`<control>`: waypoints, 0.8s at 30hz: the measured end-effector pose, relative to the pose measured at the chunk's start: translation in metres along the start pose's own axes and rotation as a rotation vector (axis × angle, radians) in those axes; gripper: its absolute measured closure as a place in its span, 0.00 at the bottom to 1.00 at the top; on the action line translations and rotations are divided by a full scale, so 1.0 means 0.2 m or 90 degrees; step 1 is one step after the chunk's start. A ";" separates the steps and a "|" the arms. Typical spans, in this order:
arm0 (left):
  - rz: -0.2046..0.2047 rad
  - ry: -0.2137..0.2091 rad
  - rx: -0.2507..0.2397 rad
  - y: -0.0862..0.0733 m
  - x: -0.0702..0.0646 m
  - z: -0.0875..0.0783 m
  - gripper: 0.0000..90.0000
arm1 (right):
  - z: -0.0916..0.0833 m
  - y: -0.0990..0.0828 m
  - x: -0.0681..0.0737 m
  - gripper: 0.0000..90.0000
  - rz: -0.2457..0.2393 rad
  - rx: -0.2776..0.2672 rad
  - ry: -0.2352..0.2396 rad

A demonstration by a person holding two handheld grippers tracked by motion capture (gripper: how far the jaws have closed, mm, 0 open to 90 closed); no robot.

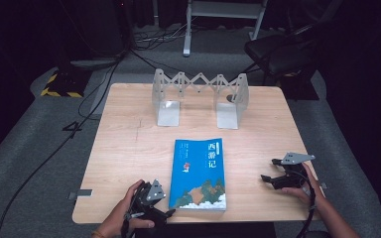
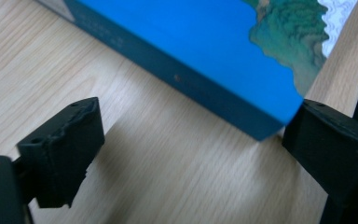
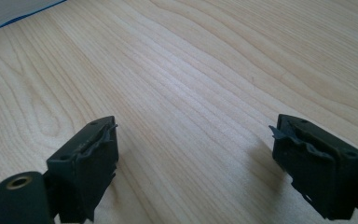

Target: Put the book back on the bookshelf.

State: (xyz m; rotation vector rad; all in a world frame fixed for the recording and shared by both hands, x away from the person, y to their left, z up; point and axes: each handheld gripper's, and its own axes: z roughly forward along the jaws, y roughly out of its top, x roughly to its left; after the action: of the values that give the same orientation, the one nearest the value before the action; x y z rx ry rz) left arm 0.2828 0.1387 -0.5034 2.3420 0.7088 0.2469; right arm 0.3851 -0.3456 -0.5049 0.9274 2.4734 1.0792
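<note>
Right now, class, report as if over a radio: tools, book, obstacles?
Left tool open at the book's near left corner. Right tool open over bare table. Book flat, untouched. Bookend rack behind, path clear.

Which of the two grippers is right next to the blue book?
The left gripper: it sits at the book's near left corner, jaws open. The right gripper stays apart, over bare table.

1. The left gripper (image 1: 151, 201) is black, with a grey three-cornered plate on top carrying dark screw heads.
2. The right gripper (image 1: 278, 171) is black too, with the same grey plate; a black cable trails from it along the forearm.
3. Both have blocky black jaws with ragged, worn pads (image 3: 93, 151); a brass-ringed hole shows beside one.
4. An orange band sits on the left wrist.
</note>
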 end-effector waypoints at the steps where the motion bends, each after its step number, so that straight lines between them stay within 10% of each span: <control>1: 0.000 0.000 0.004 0.01 0.00 0.00 0.04 | 0.00 0.00 0.00 0.16 0.000 -0.001 0.000; 24: 0.002 -0.009 0.006 0.12 0.16 0.11 0.00 | -0.01 0.00 0.00 0.17 0.000 0.001 -0.003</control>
State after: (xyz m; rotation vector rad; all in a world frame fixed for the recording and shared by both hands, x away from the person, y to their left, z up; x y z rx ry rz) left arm 0.3275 0.1293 -0.5037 2.3512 0.7004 0.2287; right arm 0.3839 -0.3466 -0.5047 0.9296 2.4712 1.0743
